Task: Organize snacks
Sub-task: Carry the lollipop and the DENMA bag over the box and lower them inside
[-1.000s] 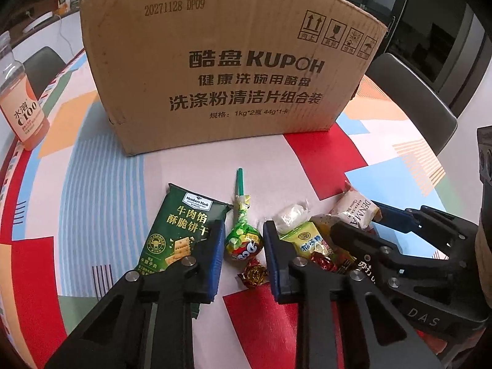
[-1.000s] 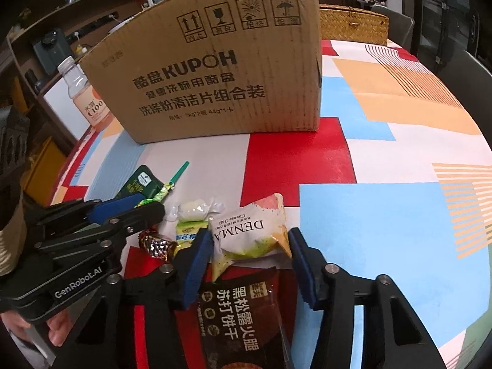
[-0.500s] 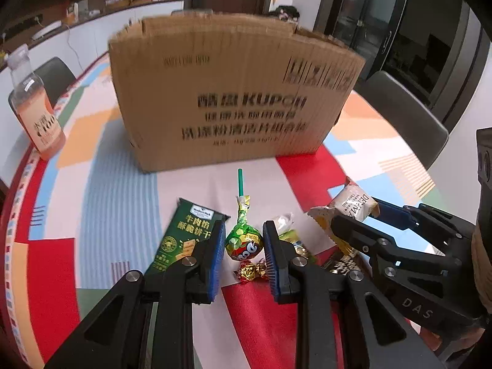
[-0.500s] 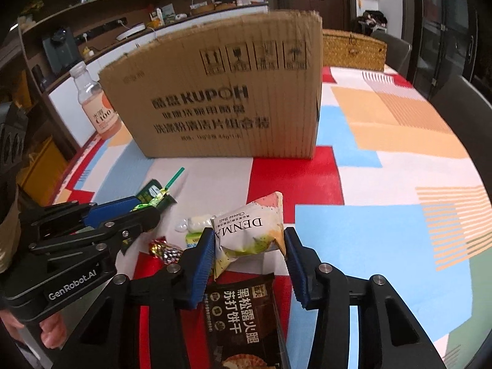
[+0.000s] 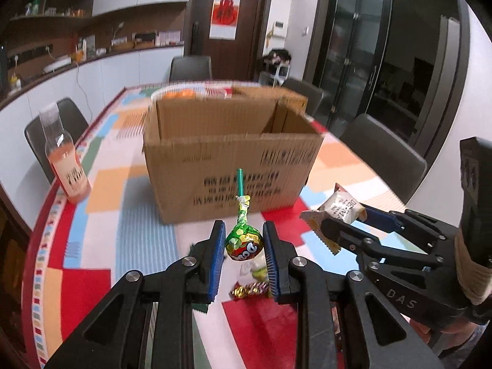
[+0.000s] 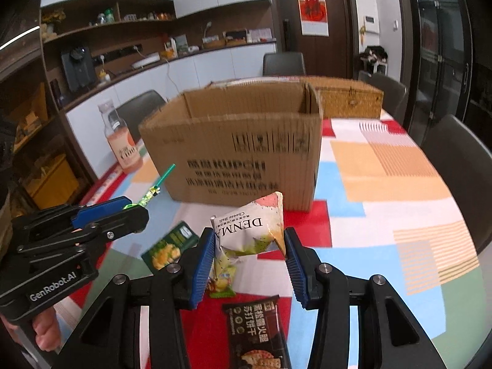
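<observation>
My left gripper (image 5: 243, 249) is shut on a green lollipop (image 5: 244, 241) with a green stick, held above the table in front of the open cardboard box (image 5: 230, 160). My right gripper (image 6: 249, 246) is shut on a white DENMA snack bag (image 6: 252, 230), also lifted; the bag also shows in the left wrist view (image 5: 341, 207). The box (image 6: 240, 150) stands just beyond both grippers. On the table below lie a dark cracker pack (image 6: 256, 329), a green biscuit pack (image 6: 169, 247), a gold-wrapped candy (image 5: 247, 289) and a small yellow-green packet (image 6: 223, 275).
An orange drink bottle (image 5: 66, 166) stands at the table's left edge. A wicker basket (image 6: 350, 100) sits behind the box. Dark chairs (image 5: 384, 160) surround the colourful table (image 6: 384, 184). A counter and shelves run along the left wall.
Both grippers have risen from the table, the left with the lollipop and the right with the DENMA bag. The box's open top has come into view.
</observation>
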